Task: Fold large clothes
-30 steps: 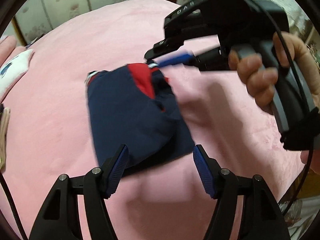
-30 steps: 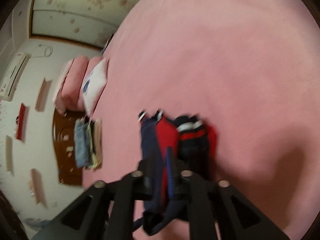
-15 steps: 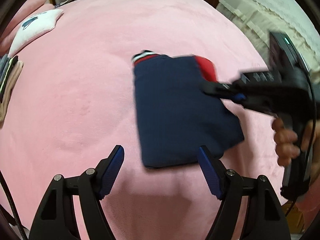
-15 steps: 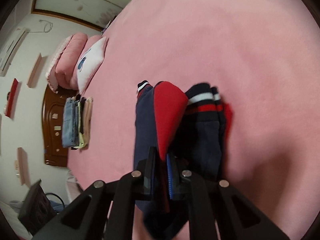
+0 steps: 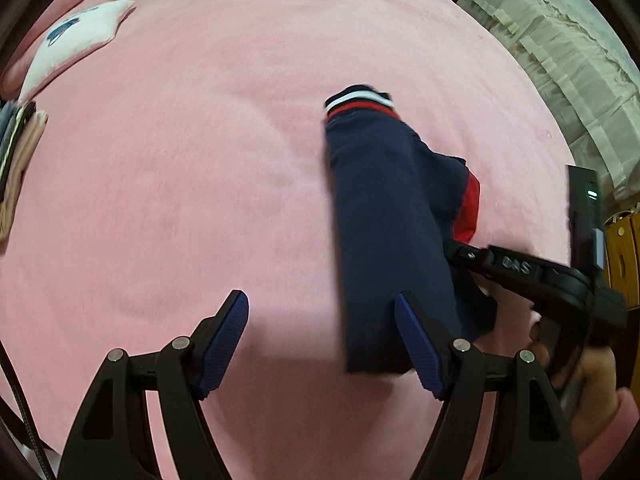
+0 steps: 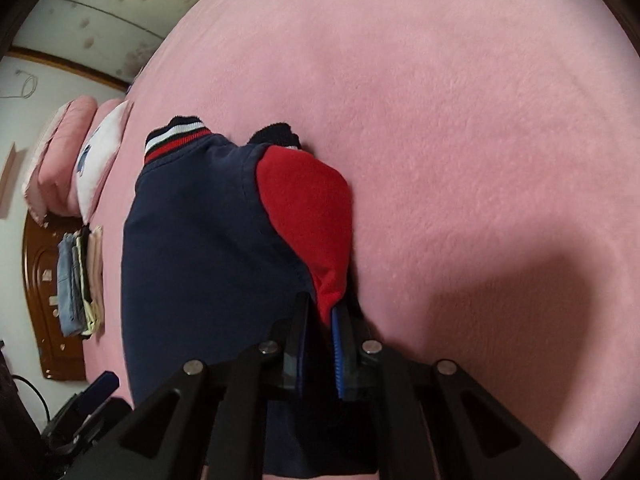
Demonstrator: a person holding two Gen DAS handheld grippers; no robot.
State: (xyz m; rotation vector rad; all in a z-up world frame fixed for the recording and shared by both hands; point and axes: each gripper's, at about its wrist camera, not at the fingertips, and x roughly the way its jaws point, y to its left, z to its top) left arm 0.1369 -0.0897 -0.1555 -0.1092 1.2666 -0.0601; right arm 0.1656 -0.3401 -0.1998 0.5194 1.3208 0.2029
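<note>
the navy and red garment [image 5: 384, 216], soft knit with striped ribbed cuffs, lies folded into a thick slab on the fuzzy pink bed [image 5: 192, 168]. right claw [image 6: 320, 344] is clamped on its near red edge, probably to position it. left claw [image 5: 324, 340] hangs apart, empty, at the near-left corner.

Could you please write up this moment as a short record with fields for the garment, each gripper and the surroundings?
garment: navy and red garment with a striped ribbed cuff, folded into a narrow bundle on the pink blanket
right gripper: fingers shut on the garment's near edge, where red meets navy
left gripper: fingers open, holding nothing; the garment's near end lies by its right finger
surroundings: white pillow at the bed's far left; stack of folded clothes at the bed's edge
</note>
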